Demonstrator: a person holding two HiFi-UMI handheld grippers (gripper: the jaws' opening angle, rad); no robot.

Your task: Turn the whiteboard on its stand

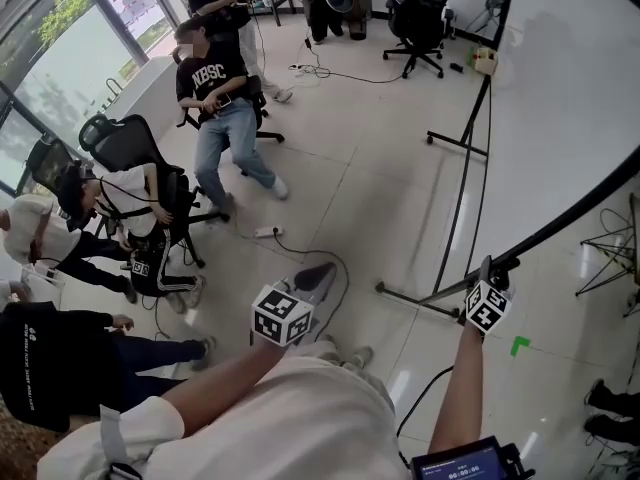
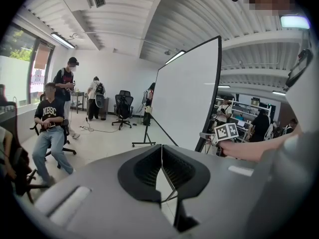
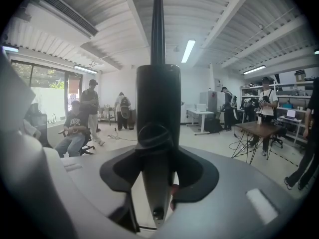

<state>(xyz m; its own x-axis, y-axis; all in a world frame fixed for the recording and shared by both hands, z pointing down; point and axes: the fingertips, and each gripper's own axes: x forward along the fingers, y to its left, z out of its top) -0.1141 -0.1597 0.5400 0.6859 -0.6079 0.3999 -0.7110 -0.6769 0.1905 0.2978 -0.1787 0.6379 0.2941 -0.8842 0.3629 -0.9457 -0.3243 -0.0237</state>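
Note:
The whiteboard [image 1: 560, 118] stands tilted on its black wheeled stand [image 1: 410, 298] at the right of the head view; its white face [image 2: 192, 103] also shows in the left gripper view. My right gripper [image 1: 487, 268] is at the board's lower black frame edge. In the right gripper view that black frame bar [image 3: 158, 108] runs upright between the jaws of the right gripper [image 3: 158, 173], and both pads lie against it. My left gripper [image 1: 320, 271] hangs in the air left of the stand, apart from it. Its jaws [image 2: 161, 156] are shut with nothing between them.
Several people sit or stand at the left and far side [image 1: 225, 98], some on office chairs [image 1: 130, 148]. A power strip with a cable [image 1: 268, 232] lies on the floor near the stand. A green tape mark [image 1: 519, 345] is at the right, and a wire-legged table [image 1: 610, 258] beyond it.

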